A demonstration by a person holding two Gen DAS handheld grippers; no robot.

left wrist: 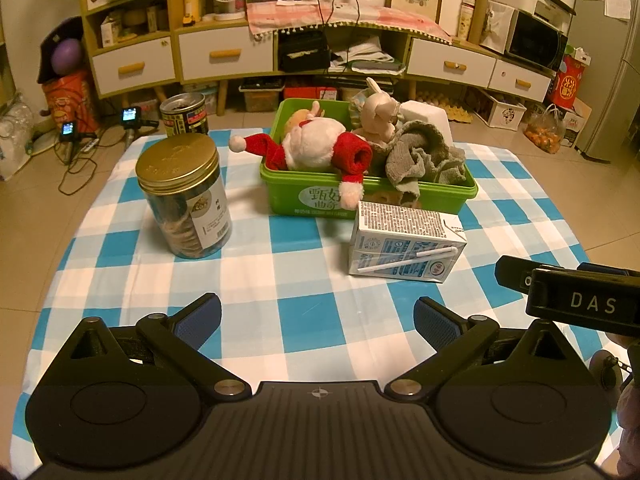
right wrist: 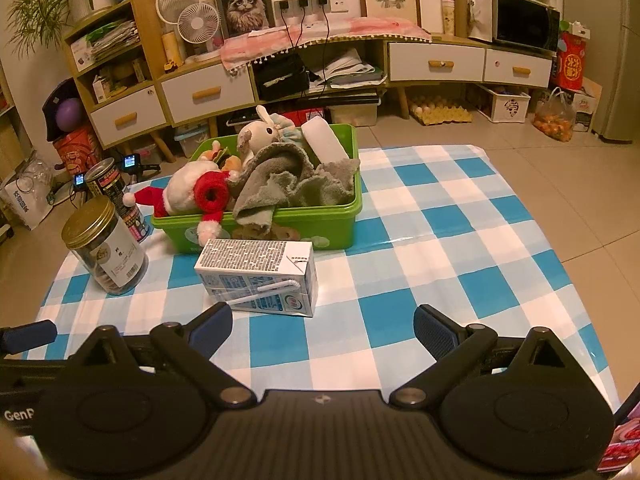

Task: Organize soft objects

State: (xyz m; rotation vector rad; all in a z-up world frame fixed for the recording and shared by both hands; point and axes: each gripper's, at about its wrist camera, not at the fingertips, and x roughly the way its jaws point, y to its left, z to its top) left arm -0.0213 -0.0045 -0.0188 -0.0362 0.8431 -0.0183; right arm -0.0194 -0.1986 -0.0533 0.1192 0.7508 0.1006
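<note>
Both tongs hovered over the near edge of the checked tablecloth [left wrist: 312,320], spread wide and pinching nothing. The left gripper [left wrist: 317,316] had only bare cloth between its blue pads. The right gripper [right wrist: 323,322] was the same, with the milk carton [right wrist: 260,278] lying on its side just ahead of its left finger.

Outward from there, the carton lay between the tongs and the green plastic bin [right wrist: 320,220], near the bin's front wall. In the left wrist view the carton [left wrist: 404,244] sat ahead and to the right; in the right wrist view it sat ahead and slightly left. So it lay between the two lines of approach, and looked nearer to the right hand.

The soft things were already gathered in the bin [left wrist: 288,196]. The Santa plush [left wrist: 316,148] lay across the bin's left end, its long axis running roughly side to side, with its hat tip [left wrist: 238,143] past the left rim and one arm [left wrist: 350,190] draped over the front wall. The grey towel [left wrist: 424,156] was bunched at the right end, with a corner hanging over the front. The rabbit plush [right wrist: 260,136] and a white foam block [right wrist: 326,142] stood behind.

The cookie jar [left wrist: 184,196] and a dark can [left wrist: 184,114] stood to the left, clear of the bin.

My judgement is that any tidying move would turn on the overhanging Santa arm, straight ahead of the left gripper, beyond the carton's left end.
</note>
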